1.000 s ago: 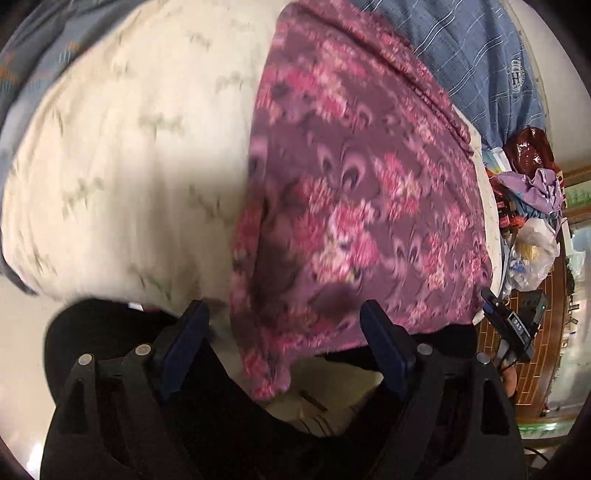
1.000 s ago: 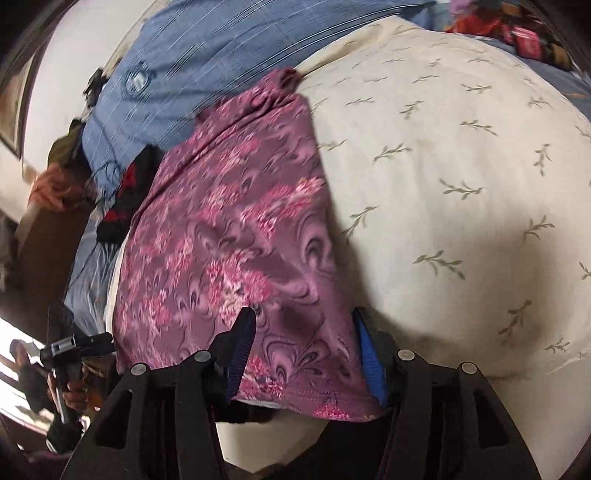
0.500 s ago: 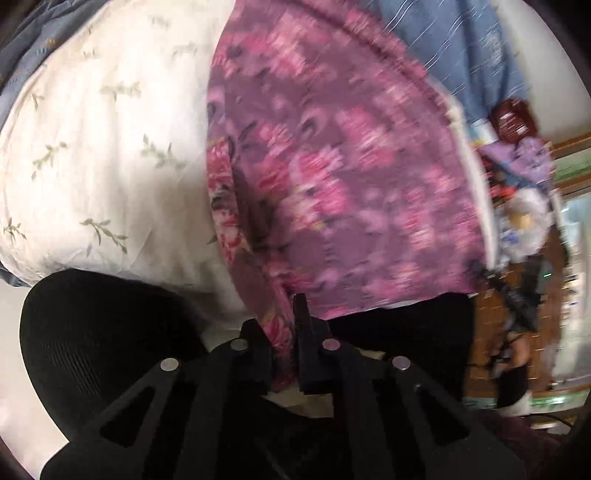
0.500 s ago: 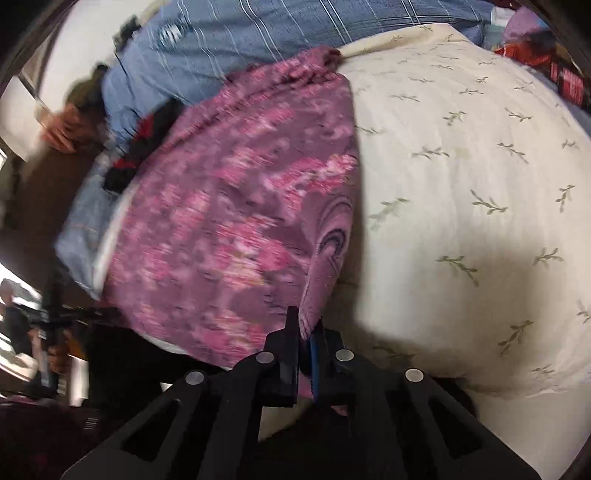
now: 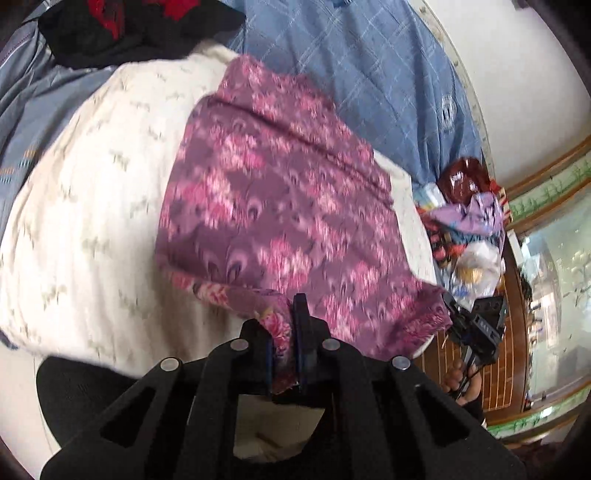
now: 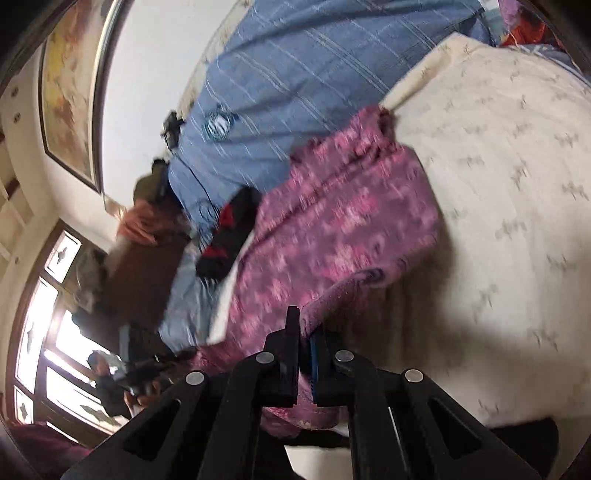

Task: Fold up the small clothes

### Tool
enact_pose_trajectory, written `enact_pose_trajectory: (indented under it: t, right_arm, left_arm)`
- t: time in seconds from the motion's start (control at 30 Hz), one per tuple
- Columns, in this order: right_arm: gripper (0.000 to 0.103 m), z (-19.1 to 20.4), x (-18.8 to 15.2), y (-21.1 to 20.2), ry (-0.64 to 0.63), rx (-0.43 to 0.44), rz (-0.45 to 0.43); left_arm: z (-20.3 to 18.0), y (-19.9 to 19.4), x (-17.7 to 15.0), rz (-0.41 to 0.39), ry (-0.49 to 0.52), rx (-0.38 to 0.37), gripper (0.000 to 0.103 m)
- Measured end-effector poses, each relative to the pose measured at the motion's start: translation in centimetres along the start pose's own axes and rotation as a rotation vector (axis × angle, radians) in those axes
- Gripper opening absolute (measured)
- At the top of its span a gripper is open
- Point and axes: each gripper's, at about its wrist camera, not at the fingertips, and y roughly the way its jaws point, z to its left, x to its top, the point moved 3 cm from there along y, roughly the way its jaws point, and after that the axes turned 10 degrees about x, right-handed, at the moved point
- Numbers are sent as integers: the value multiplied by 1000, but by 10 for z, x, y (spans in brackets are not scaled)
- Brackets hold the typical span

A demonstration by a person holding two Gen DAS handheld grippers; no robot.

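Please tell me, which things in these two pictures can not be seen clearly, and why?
- Purple floral garment: left wrist view, print smeared by motion blur; what kind of garment, cannot tell.
- Its near hem: right wrist view, hidden behind the right gripper.
- Black and red cloth: cut off by the top edge.
- Clutter beside the bed: too small and blurred to name.
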Motion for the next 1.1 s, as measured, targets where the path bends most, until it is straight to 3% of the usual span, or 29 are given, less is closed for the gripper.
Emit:
enact_pose_trajectory:
  t: [0.3,0.5,0.63,0.83,0.97,1.1]
  right_arm:
    - [4,3,69,35,-13,47,-102]
    - [4,-11,136,70,9,77,-175]
    - [4,-38,175,95,47,66,-218]
    - [4,-101,226,139,156,-11,-267]
    - [4,-144,236,158,256,-87,-274]
    - [8,-162,233,165,323,-109,-249]
  left_arm:
    - [6,12,81,-115,-76,52,7]
    - [4,32,156,-198,-89,89,7]
    - [6,64,213,-222,-93,150,7]
    - [18,129,279,-178,-134,224,7]
    - [29,171,303,-82,-174,241,7]
    - [44,179,308,2,-236,158,10]
